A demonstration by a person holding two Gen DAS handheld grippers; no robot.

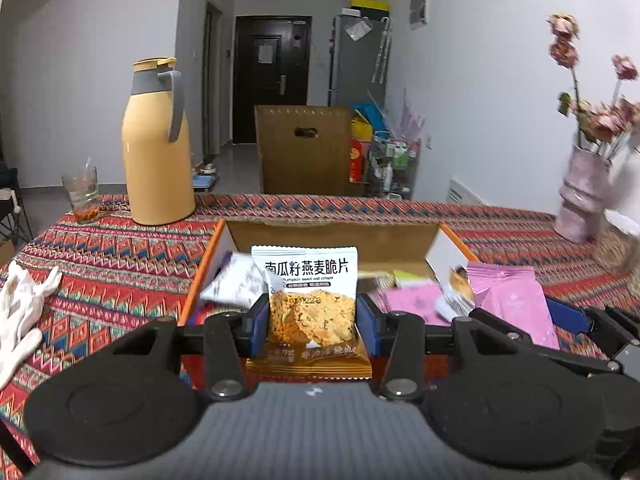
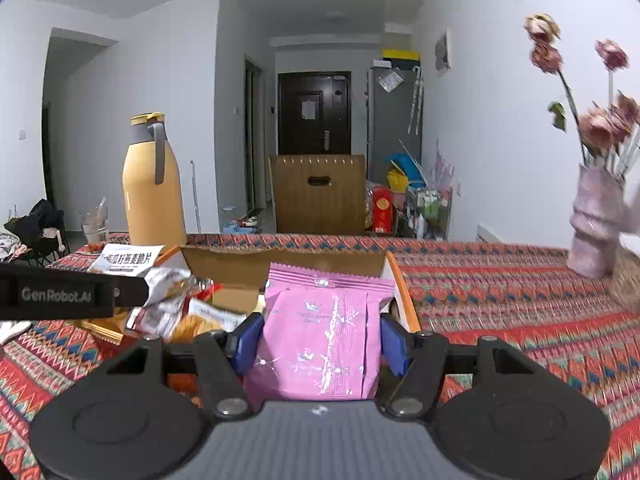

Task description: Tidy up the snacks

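My left gripper (image 1: 312, 320) is shut on an oat crisp packet (image 1: 310, 300), white on top with a photo of crisps below, held upright above the near edge of an open cardboard box (image 1: 332, 236). The box holds several more packets, white ones at the left (image 1: 234, 284) and pink ones at the right (image 1: 412, 300). My right gripper (image 2: 320, 340) is shut on a pink snack packet (image 2: 320, 336), also upright over the box (image 2: 280, 266). That pink packet (image 1: 510, 296) shows at the right of the left wrist view. The left gripper's arm (image 2: 60, 294) crosses the right wrist view.
A patterned red tablecloth (image 1: 112, 264) covers the table. A yellow thermos jug (image 1: 158, 148) and a glass (image 1: 82, 194) stand at the back left, a pink vase of flowers (image 1: 582, 196) at the back right. White gloves (image 1: 20, 308) lie at the left.
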